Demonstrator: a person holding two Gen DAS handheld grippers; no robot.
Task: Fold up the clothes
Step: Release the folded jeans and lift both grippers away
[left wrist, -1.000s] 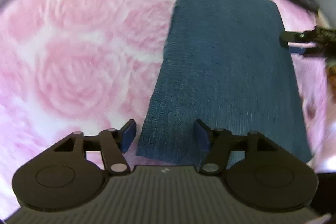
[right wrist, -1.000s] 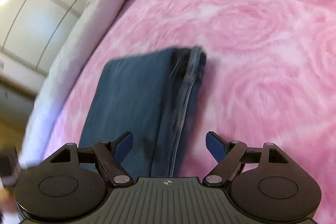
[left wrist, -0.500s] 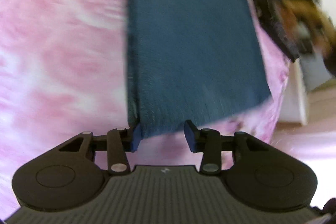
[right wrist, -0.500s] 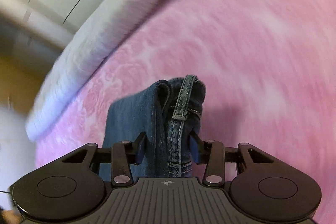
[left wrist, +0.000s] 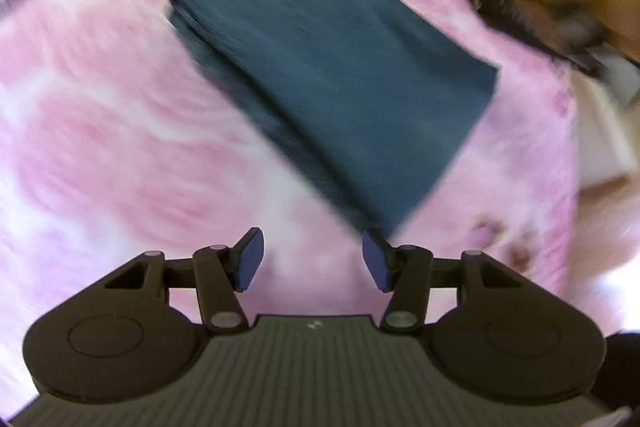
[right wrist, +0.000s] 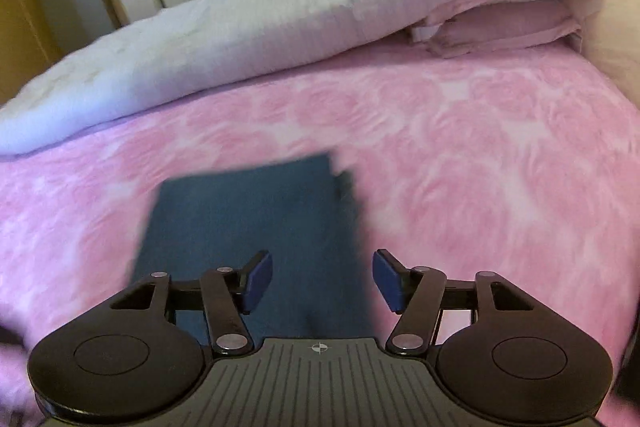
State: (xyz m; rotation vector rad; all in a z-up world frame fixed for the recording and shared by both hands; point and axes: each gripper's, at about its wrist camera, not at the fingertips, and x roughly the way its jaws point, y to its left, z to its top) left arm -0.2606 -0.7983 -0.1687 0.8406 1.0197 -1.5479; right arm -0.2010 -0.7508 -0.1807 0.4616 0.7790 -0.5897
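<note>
Blue denim, folded into one flat rectangle of jeans (left wrist: 332, 83), lies on my pink blanket with the rose pattern (left wrist: 120, 147). Half a second ago my right gripper (right wrist: 322, 277) was squeezing the thick folded edge with the belt loop. Now it has let go. Its two blue pads (right wrist: 258, 277) are spreading apart, and they touch nothing; the jeans (right wrist: 248, 223) lie flat under them. My left gripper (left wrist: 313, 259) was at a corner of the jeans before. Now it has pulled back, and only pink blanket shows between its two pads (left wrist: 250, 259), which are spreading too. The near corner of the jeans sits just beside its right pad, but blur hides whether they touch.

I count one pair of folded jeans, one pink blanket, and two grippers with two blue pads each. In the right view one pale quilted cover (right wrist: 280, 11) is rolled along the far side of the bed, over two flat pink pillows (right wrist: 504, 27).
</note>
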